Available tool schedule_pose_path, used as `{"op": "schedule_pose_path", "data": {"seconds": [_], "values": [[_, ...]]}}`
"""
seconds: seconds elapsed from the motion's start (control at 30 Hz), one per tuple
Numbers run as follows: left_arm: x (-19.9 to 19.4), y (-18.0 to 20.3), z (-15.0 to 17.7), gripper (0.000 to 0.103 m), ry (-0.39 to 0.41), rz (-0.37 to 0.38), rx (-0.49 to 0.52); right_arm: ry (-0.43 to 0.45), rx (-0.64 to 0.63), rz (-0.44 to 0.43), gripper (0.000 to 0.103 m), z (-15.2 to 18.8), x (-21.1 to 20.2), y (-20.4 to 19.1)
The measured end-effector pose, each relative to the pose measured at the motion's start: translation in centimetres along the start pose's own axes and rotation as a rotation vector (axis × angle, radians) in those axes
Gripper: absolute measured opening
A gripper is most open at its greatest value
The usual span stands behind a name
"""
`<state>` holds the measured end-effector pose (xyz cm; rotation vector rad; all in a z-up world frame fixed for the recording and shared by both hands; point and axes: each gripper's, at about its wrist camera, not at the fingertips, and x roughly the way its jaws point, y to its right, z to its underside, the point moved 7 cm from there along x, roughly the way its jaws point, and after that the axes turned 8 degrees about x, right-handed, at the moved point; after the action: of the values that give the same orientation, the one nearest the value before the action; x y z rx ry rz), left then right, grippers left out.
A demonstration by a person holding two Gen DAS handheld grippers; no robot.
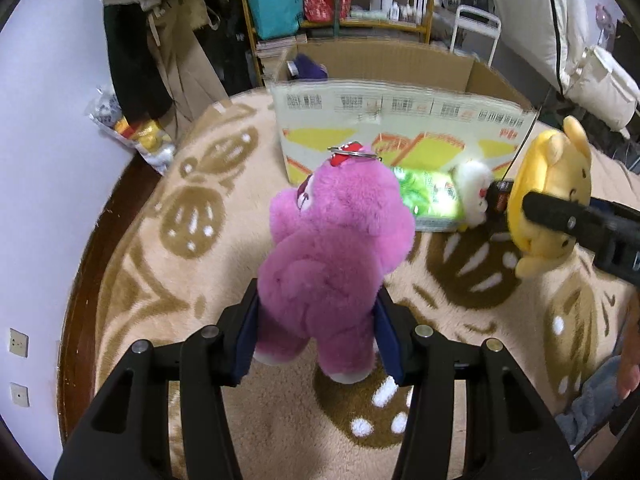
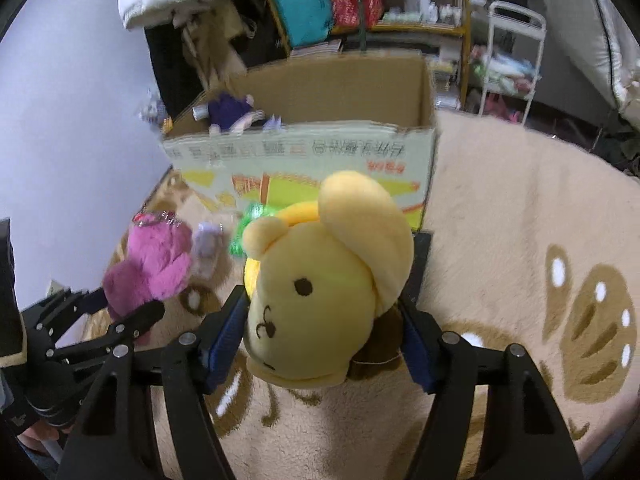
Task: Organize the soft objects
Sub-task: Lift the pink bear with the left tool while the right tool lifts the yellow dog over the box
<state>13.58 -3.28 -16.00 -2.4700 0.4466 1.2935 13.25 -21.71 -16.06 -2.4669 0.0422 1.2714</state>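
Pink plush bear (image 1: 332, 256) clamped between my left gripper (image 1: 316, 332) pads, held off rug, head up and facing away, metal key ring on top. My right gripper (image 2: 324, 344) squeezes yellow plush bear (image 2: 320, 300) by head, lifted too. Beige fleece rug (image 1: 200, 280) with brown paw prints below. Open cardboard box (image 1: 400, 136) just ahead on rug, purple toy (image 2: 230, 114) inside. Small white plush (image 1: 474, 192) on rug by box. Cluttered shelf (image 1: 340, 0) behind, white wall at left.
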Motion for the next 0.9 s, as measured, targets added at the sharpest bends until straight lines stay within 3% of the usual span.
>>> {"op": "schedule_pose_path", "data": {"seconds": [0.2,0.43,0.6,0.9], "values": [[-4.2,-0.7,-1.5,0.050,0.131,-0.036,-0.012,0.153,-0.011,-0.010,0.074,-2.9,-4.3,0.4],[-7.3,-0.9,-3.2,0.050,0.285,-0.093,0.013,0.239,-0.058,-0.004,0.074,-4.1,-6.8,-0.5],[-8.3,-0.7,-3.9,0.050,0.332,-0.093,0.018,0.319,-0.094,0.011,0.074,-5.0,-8.2,-1.4],[-9.4,-0.5,-4.8,0.051,0.372,-0.101,0.026,0.350,-0.054,-0.010,0.074,-6.0,-9.6,-0.6]]}}
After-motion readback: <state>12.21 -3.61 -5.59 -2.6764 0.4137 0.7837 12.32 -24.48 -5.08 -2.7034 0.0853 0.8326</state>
